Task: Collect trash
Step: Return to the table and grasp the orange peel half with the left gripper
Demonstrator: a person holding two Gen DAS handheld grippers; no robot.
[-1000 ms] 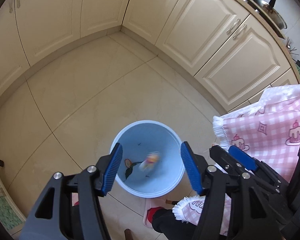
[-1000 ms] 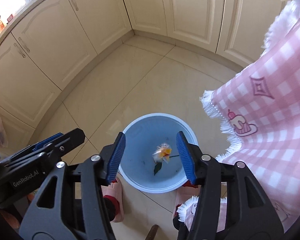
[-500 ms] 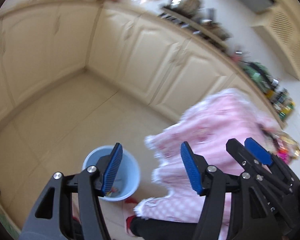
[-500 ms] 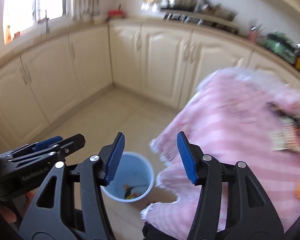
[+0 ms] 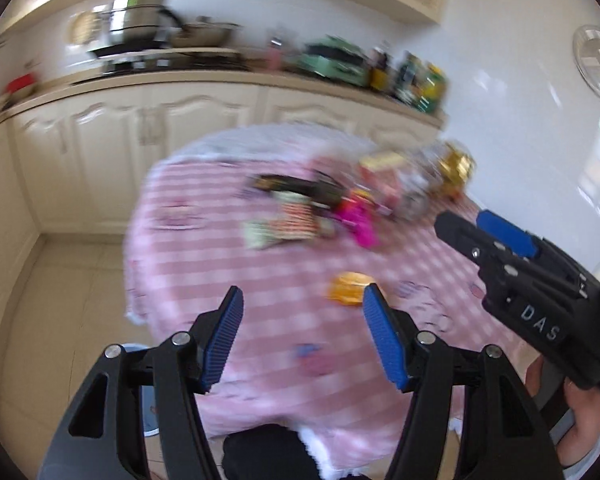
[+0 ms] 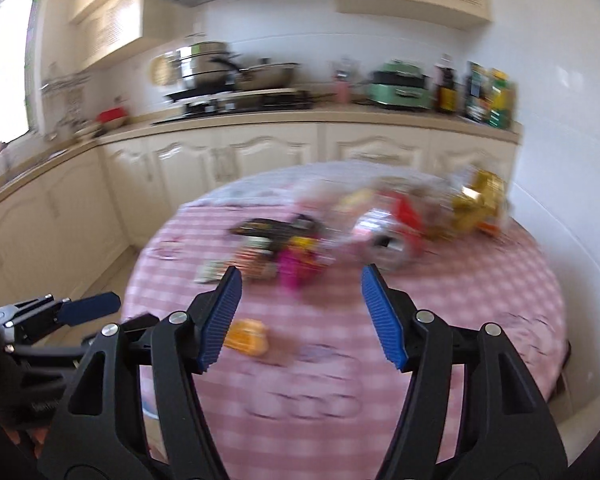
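Pink checked cloth (image 6: 440,320) is covering the round table in front of you, and the trash is lying on it, blurred in both views. You are holding the left gripper (image 5: 302,338) over the near edge of the table with its blue pads (image 5: 382,344) standing wide and nothing between them. You are holding the right gripper (image 6: 300,316) beside it; its jaws are opening, and nothing is sitting between them either. In the left view the right gripper is reaching in from the right side, with your hand (image 5: 584,432) wrapped under its handle.

A small orange piece (image 5: 350,288) is lying alone on the cloth, nearest to you, just beyond the left gripper's right pad; in the right view it is sitting just past the left pad. Farther back, a heap of wrappers (image 6: 284,248) is spreading across the middle of the table: dark ones, striped ones and a magenta one (image 5: 358,218), too blurred to sort further. A gold packet (image 6: 478,204) is resting at the far right of the heap, near the white wall.

Behind the table, cream cabinets (image 6: 268,160) are running under a counter carrying pots (image 6: 208,64), a green appliance (image 6: 398,84) and bottles (image 6: 488,94).
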